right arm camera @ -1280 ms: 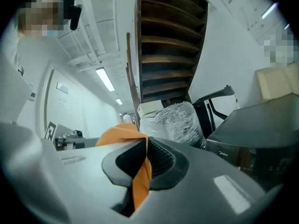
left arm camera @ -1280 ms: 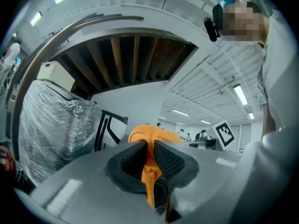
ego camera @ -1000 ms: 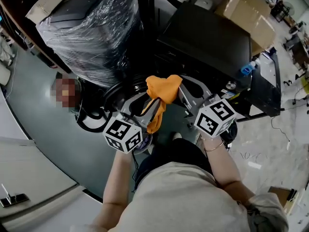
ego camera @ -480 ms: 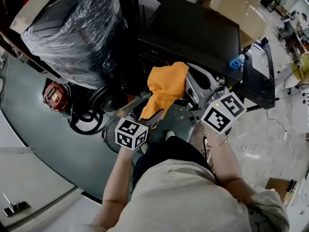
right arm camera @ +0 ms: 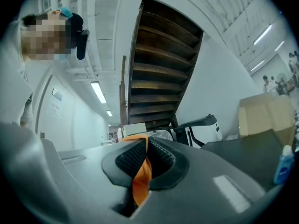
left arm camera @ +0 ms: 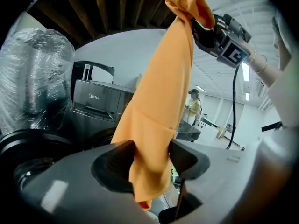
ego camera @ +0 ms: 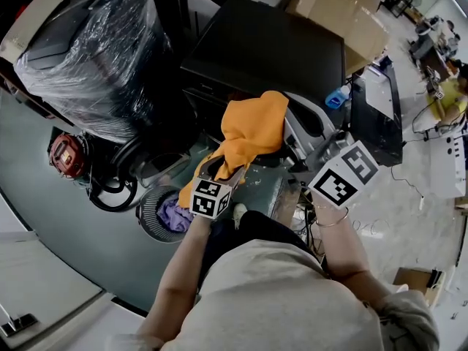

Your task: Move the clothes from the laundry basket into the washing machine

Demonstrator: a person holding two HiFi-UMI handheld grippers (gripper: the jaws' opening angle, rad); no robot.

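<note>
Head view: the cloth (ego camera: pixel 252 134) is up! A second ago it hung in a bunch between the grippers; now it is lifted and stretched towards the washer (ego camera: pixel 270 50). The basket (ego camera: pixel 148 209) shows below, purple laundry (ego camera: pixel 174 215) still inside, so there's more to carry.

Left gripper view: the left gripper (ego camera: pixel 228 172) is clamped on the cloth's lower end, orange filling the gap between its jaws.

Right gripper view: the right gripper (ego camera: pixel 294 136) is pinched tight on a thin fold at the top end.

Both grips look firm. The cloth is clear of the basket but not in the drum yet.
</note>
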